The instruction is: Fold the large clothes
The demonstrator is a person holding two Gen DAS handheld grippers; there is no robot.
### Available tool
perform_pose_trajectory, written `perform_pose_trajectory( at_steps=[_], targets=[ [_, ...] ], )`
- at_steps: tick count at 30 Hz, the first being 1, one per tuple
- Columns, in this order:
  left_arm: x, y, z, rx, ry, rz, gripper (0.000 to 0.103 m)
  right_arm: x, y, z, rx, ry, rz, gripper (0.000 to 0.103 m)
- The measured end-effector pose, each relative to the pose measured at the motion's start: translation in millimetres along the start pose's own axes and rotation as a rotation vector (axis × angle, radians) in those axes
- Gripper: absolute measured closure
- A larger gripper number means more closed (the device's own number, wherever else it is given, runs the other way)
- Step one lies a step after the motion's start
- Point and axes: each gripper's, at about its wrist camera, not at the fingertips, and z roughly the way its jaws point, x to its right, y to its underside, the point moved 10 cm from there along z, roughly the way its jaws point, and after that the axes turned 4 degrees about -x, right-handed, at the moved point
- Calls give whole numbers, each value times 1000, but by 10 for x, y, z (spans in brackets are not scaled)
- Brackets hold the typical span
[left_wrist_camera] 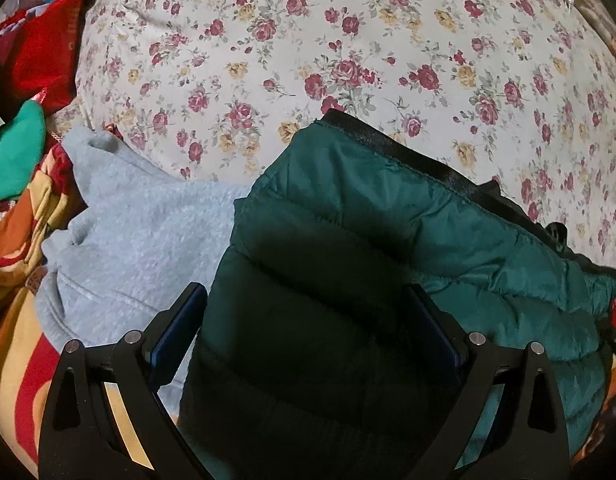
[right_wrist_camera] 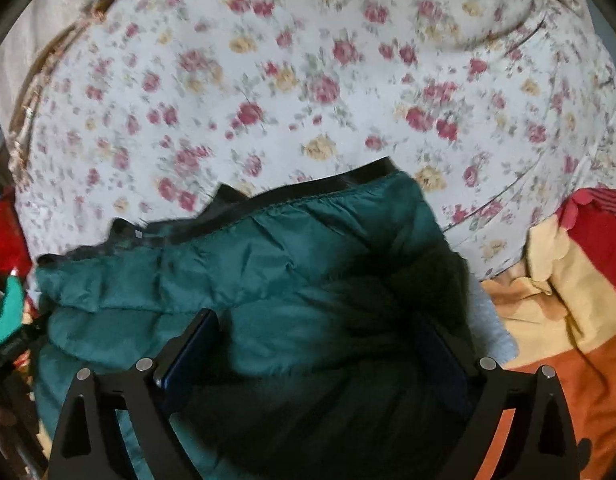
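Both pairs of jaws stand wide apart, with a thick fold of the green puffer jacket (left_wrist_camera: 388, 216) bulging up between the fingers of each. The left gripper (left_wrist_camera: 308, 300) straddles one end of the jacket; its blue pads sit at the sides of the padded fabric, but whether they press it or only flank it cannot be told. The right gripper (right_wrist_camera: 320, 328) straddles the other end in the same way, its view blurred.

The jacket lies bunched on the near edge of the bed, on the floral bedspread (left_wrist_camera: 308, 40), with its black-trimmed hem (left_wrist_camera: 388, 140) turned toward the far side. Just beside the jacket, under its left end, lies a light blue fleece garment (left_wrist_camera: 139, 232). Beyond that, at the bed's left edge, are a red garment (left_wrist_camera: 39, 52) and a bright green one (left_wrist_camera: 15, 152). A red, orange and cream blanket (right_wrist_camera: 568, 280) lies along the near edge, beneath and beside the clothes.
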Motion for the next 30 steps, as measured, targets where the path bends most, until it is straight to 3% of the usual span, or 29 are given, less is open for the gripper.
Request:
perform_pose_trajectory(
  at_steps=[6, 11, 22, 30],
  targets=[
    [-2, 143, -179, 14, -7, 36, 5, 76, 245, -422, 30, -17, 30, 7],
    [4, 266, -334, 30, -10, 59, 5, 194, 581, -139, -102, 20, 59, 7],
    [-57, 455, -558, 42, -26, 95, 5, 41, 511, -669, 4, 68, 7, 7],
    [-84, 487, -556, 36, -22, 81, 5, -58, 592, -615, -26, 60, -18, 7]
  ],
)
